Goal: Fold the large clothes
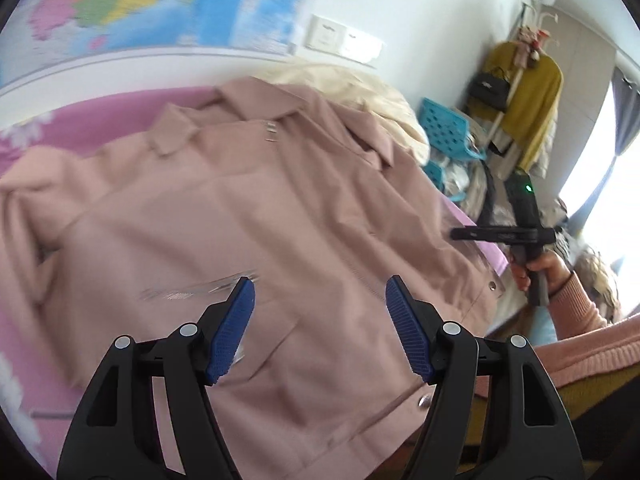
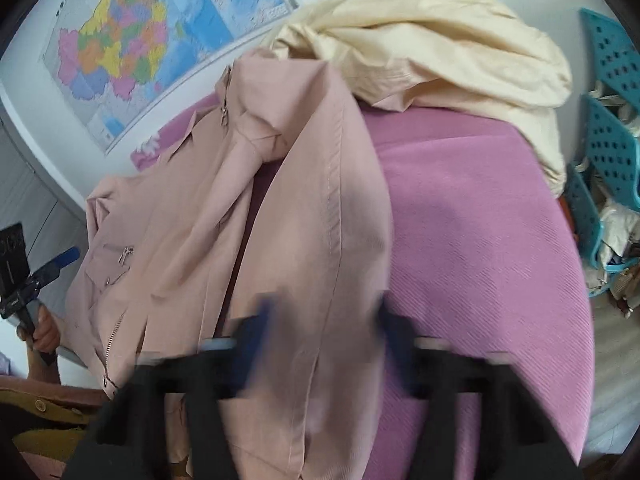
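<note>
Grippers wide over a pink jacket, folding barely begun.

Left gripper (image 1: 320,292) hovers spread apart and empty above the jacket's (image 1: 248,200) front; the right gripper (image 2: 324,316), blurred, seems open astride a sleeve without pinching it. The jacket lies front up on the purple bedspread (image 2: 480,240), collar far, no fold visible; a cream garment (image 2: 440,40) waits at the far right.

It looked like a home bedroom. A bed with a pink cover (image 2: 480,240) stood under a wall map (image 2: 132,48), near a coat rack (image 1: 520,92) hung with clothes and a handbag (image 1: 489,89).
</note>
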Tool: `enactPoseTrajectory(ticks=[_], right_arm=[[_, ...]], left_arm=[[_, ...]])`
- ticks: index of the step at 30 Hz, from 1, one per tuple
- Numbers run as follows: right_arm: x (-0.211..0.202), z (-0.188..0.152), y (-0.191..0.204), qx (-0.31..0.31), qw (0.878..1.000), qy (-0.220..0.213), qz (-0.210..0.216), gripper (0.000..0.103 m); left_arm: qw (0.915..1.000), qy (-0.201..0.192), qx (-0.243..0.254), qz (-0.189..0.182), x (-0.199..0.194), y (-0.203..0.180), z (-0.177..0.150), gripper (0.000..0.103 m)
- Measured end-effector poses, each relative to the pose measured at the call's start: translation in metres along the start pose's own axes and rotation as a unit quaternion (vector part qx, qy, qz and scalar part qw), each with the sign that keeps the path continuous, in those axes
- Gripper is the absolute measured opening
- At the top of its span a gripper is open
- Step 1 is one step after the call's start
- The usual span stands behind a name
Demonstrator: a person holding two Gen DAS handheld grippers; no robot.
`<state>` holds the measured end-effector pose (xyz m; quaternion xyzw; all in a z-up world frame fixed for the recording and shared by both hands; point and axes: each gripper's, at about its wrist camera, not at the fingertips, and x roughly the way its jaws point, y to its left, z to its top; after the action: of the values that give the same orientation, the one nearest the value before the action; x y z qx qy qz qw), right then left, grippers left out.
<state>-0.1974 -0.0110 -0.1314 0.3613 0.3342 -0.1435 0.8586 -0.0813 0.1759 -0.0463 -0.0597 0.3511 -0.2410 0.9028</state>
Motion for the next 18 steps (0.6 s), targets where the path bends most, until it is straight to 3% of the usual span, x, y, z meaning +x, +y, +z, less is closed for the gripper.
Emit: enactPoseTrajectory(ticks=[1,7,12,18], right_arm=[[-0.002,0.002,0.001,-0.004,1.0,0.002,0.008,0.004],[-0.077,0.033,0.001,-0.011,0.995,-0.084,0.05,0.003],[-0.152,0.058,0.018,-0.033,0.982,-0.162,0.097,0.003],[-0.161,0.077,0.085,-0.107,0.972,-0.153,0.143,0.003]], left_arm=[[1.0,0.003,0.006,-0.003,0.006,-0.004,0.002,0.067],[0.9989,0.015,0.033,-0.03,0.029,-0.022,0.018,0.067],[0.9975,0.016,0.046,-0.051,0.038,-0.029,0.033,0.068],[0.9952,0.01,0.042,-0.088,0.042,-0.03,0.049,0.069]])
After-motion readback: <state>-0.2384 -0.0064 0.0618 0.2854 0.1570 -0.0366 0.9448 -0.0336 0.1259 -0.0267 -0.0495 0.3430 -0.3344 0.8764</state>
